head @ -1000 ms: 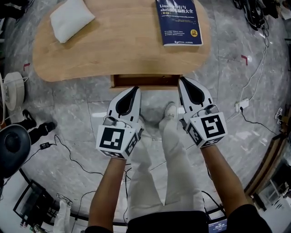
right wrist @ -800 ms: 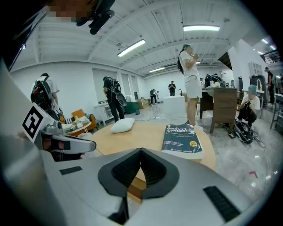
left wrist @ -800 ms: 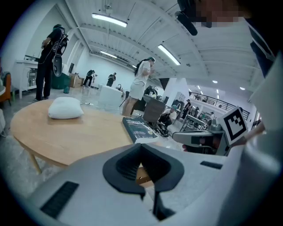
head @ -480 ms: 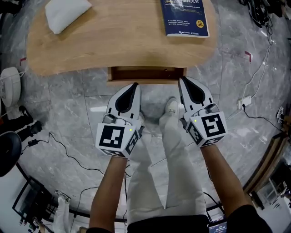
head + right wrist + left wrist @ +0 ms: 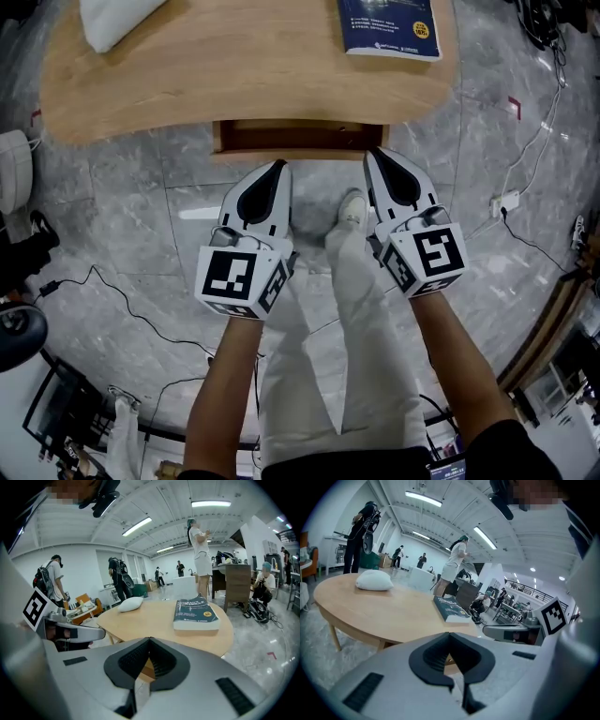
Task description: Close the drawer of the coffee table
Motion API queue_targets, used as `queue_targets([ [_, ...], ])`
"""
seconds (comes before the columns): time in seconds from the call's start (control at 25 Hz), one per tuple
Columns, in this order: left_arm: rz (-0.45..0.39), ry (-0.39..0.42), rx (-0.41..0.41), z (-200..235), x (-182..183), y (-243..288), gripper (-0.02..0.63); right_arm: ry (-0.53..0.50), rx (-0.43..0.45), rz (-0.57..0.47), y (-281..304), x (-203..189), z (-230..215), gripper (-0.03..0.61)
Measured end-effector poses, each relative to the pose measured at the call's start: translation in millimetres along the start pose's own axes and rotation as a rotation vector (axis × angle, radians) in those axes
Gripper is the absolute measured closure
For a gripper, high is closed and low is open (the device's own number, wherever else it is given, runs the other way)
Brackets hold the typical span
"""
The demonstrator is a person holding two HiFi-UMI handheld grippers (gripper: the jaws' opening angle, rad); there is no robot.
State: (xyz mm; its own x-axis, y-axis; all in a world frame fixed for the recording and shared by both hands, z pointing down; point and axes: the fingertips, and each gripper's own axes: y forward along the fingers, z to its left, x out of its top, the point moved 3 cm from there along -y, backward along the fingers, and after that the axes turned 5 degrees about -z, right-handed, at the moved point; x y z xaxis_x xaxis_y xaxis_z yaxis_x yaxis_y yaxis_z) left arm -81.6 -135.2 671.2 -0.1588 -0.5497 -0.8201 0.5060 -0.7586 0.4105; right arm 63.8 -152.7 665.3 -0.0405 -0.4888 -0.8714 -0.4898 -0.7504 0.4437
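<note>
The light wooden coffee table (image 5: 234, 66) fills the top of the head view. Its drawer (image 5: 300, 139) stands partly out from under the near edge, dark inside. My left gripper (image 5: 280, 166) is shut and empty, its tip at the drawer's front edge near the middle. The right gripper (image 5: 371, 153), also shut and empty, has its tip at the front's right end. Whether either tip touches the front I cannot tell. In the left gripper view the shut gripper (image 5: 450, 634) points at the table (image 5: 384, 613). In the right gripper view the gripper (image 5: 150, 639) does the same.
A dark blue book (image 5: 389, 26) and a white pillow (image 5: 112, 19) lie on the tabletop. The person's legs and a white shoe (image 5: 352, 211) stand between the grippers. Cables and a power strip (image 5: 506, 202) lie on the marble floor at right, a fan (image 5: 14, 183) at left.
The table and drawer have slid upward in the head view and more of the drawer's inside shows. Both grippers stay shut at the drawer front.
</note>
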Motion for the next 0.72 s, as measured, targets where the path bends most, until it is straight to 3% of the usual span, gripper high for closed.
queue_targets([
  [0.72, 0.054, -0.03, 0.007, 12.9, -52.9, 11.3, 0.612, -0.011, 0.02, 0.029, 16.0, -33.2, -3.1, 0.565],
])
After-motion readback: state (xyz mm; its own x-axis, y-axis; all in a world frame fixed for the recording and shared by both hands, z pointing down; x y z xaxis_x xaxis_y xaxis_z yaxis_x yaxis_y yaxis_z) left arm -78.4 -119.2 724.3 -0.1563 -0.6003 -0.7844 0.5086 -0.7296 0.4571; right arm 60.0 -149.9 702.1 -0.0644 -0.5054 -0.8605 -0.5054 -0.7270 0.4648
